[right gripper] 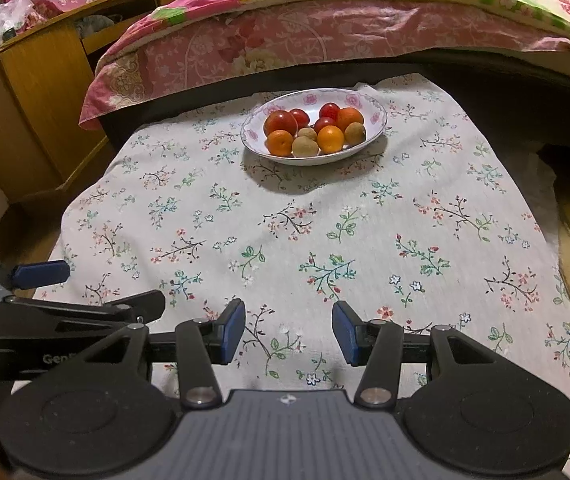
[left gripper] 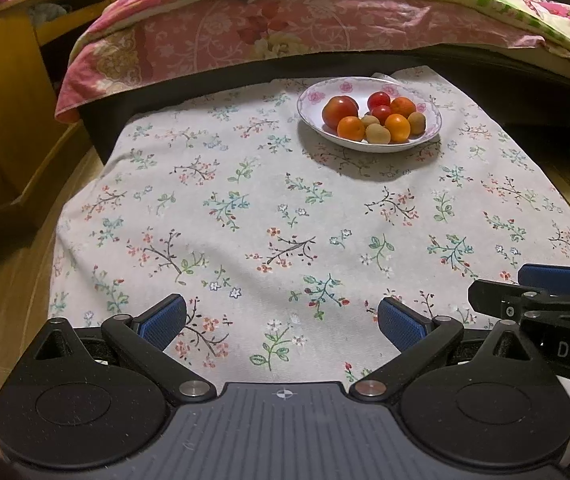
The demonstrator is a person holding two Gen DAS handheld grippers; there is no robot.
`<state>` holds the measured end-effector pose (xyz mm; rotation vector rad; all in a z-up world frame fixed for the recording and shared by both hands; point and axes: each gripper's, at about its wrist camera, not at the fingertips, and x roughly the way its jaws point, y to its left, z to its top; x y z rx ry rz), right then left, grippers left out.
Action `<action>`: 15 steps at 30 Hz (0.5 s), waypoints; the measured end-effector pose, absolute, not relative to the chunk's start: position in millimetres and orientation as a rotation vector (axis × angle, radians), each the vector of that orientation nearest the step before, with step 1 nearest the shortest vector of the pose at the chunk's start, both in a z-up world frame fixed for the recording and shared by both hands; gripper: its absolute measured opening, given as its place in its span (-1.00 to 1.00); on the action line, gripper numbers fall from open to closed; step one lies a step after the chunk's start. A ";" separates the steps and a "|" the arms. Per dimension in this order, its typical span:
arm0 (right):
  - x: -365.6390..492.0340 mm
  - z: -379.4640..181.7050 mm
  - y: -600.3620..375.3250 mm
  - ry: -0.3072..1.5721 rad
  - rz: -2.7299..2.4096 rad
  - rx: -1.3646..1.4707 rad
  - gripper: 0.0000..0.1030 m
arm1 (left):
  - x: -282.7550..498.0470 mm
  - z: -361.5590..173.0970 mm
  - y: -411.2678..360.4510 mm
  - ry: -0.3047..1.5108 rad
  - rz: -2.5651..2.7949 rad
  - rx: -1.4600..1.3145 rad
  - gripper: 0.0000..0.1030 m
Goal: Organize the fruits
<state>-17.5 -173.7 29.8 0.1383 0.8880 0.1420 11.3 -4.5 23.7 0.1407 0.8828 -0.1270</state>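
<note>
Left tool [left gripper: 281, 326] spread wide and empty, right tool [right gripper: 289, 332] part-spread, empty, both above floral cloth [right gripper: 285, 240], fruit bowl [right gripper: 313, 126] well beyond

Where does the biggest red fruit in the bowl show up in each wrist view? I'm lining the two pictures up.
Left wrist: the big red fruit sits upper centre-right, at the left of the pile in the bowl.
Right wrist: the same fruit sits upper centre, again leftmost in the pile.
Shared landmark: the pink floral bedspread hanging just behind the bowl.
</note>
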 end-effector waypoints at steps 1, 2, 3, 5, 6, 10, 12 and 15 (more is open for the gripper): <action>-17.5 29.3 -173.8 0.889 0.142 0.138 -0.09 | 11.5 23.4 -4.2 0.886 -0.129 0.140 0.99; -17.5 29.1 -173.7 0.890 0.143 0.139 -0.09 | 11.4 23.1 -4.2 0.886 -0.128 0.141 0.99; -17.5 28.6 -173.6 0.891 0.143 0.139 -0.09 | 11.2 23.0 -4.5 0.885 -0.127 0.143 0.99; -17.2 27.5 -173.2 0.894 0.143 0.138 -0.09 | 10.9 22.6 -5.4 0.882 -0.125 0.149 0.99; -17.2 27.0 -173.2 0.895 0.143 0.138 -0.09 | 10.8 22.5 -5.6 0.882 -0.125 0.150 0.99; -17.2 26.6 -173.3 0.896 0.144 0.140 -0.09 | 10.6 22.5 -5.2 0.877 -0.131 0.152 0.99; -17.0 26.3 -173.5 0.897 0.145 0.142 -0.09 | 10.9 22.1 -5.2 0.876 -0.132 0.153 0.98; -16.5 26.1 -173.6 0.898 0.145 0.141 -0.09 | 11.1 21.7 -5.4 0.874 -0.132 0.154 0.98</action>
